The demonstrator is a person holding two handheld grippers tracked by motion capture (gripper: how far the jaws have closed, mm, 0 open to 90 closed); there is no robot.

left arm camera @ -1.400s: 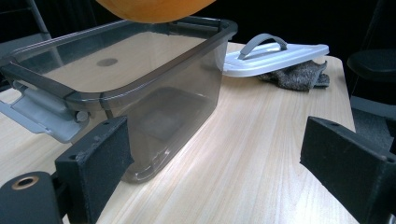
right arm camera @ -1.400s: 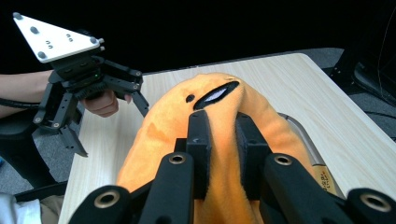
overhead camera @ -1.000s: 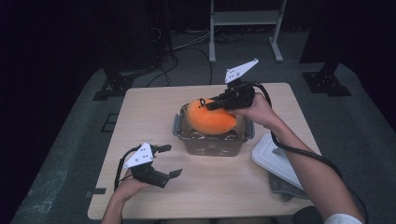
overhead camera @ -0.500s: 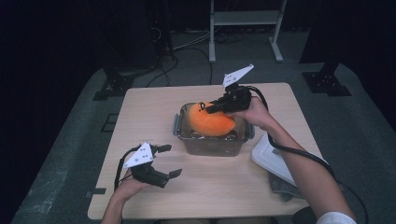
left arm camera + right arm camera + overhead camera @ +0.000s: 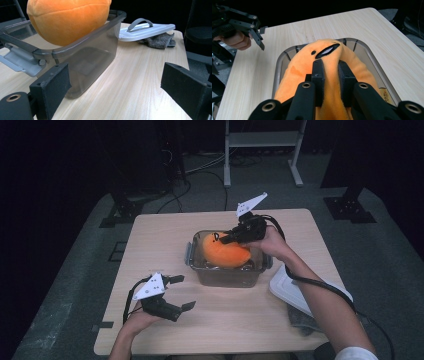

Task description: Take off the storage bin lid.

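An orange plush toy (image 5: pixel 226 252) with a black mouth and eye sits partly inside a clear grey plastic container (image 5: pixel 200 268) at the table's middle. My right gripper (image 5: pixel 223 238) is shut on a fold of the plush (image 5: pixel 331 72), its pads pinching the fabric from above. In the left gripper view the plush (image 5: pixel 67 20) bulges over the container's rim (image 5: pixel 75 45). My left gripper (image 5: pixel 181 292) rests open near the table's front left, apart from the container, with nothing between its jaws.
A white container lid (image 5: pixel 295 292) with a handle lies on a grey cloth (image 5: pixel 302 322) at the table's right front edge. The lid (image 5: pixel 146 30) and cloth (image 5: pixel 160 41) also lie beyond the container in the left gripper view. A metal shelf frame (image 5: pixel 262 150) stands on the floor behind.
My right gripper has sunk with the plush, which now sits lower in the container. The left gripper has kept still.
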